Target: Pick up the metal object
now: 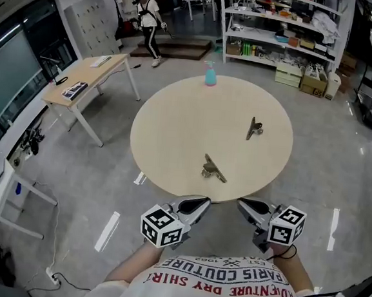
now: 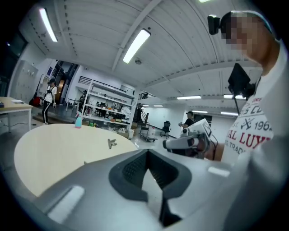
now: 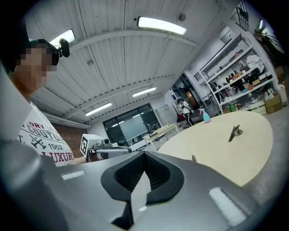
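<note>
Two metal objects lie on the round beige table [image 1: 174, 131]: a metal clamp-like piece [image 1: 213, 169] near the front edge, and a second metal piece [image 1: 254, 128] farther right, also seen in the left gripper view [image 2: 111, 143] and the right gripper view [image 3: 234, 132]. My left gripper [image 1: 197, 204] and right gripper [image 1: 246, 205] hang side by side just off the table's near edge, close to my body. Both are shut with nothing between their jaws. In each gripper's own view the pads meet, left [image 2: 148, 178] and right [image 3: 137, 182].
A blue spray bottle [image 1: 210, 73] stands at the table's far edge. A wooden desk [image 1: 89, 75] is off to the left, and shelving [image 1: 281, 23] with boxes lines the back. A person [image 1: 149, 18] walks at the far back.
</note>
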`<action>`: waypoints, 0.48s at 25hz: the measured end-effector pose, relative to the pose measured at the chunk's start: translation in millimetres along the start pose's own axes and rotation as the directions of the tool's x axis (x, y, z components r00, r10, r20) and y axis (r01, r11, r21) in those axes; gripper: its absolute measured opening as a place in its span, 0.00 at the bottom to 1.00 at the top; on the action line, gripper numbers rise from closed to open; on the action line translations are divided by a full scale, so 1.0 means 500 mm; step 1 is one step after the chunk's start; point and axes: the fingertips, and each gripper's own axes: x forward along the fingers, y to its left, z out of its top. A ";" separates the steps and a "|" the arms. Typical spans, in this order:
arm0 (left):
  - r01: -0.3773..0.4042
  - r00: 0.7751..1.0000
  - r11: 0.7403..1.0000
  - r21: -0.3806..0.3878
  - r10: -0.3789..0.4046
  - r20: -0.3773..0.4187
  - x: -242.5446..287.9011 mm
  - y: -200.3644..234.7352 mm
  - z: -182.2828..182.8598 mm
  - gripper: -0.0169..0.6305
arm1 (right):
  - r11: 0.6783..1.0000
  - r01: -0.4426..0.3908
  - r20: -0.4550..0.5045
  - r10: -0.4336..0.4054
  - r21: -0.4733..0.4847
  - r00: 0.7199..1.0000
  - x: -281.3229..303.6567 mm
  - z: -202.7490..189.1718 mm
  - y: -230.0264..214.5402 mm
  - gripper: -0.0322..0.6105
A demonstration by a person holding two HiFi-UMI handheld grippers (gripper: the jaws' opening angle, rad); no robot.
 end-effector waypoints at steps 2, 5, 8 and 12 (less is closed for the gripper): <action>0.002 1.000 1.000 -0.021 -0.002 -0.002 0.021 0.024 -0.006 0.03 | 1.000 0.007 -0.005 -0.007 0.014 1.000 0.005 0.002 -0.031 0.05; -0.017 1.000 1.000 -0.012 0.017 -0.023 0.055 0.065 -0.013 0.03 | 0.999 0.015 -0.010 -0.014 0.043 1.000 0.005 0.000 -0.076 0.05; -0.062 0.996 0.997 0.046 0.064 -0.057 0.082 0.118 -0.014 0.03 | 0.998 0.024 -0.005 -0.023 0.060 1.000 0.006 0.015 -0.119 0.05; -0.053 0.993 0.996 0.074 0.061 -0.103 0.138 0.188 -0.014 0.26 | 0.996 0.038 -0.017 -0.036 0.077 0.999 0.009 0.039 -0.183 0.05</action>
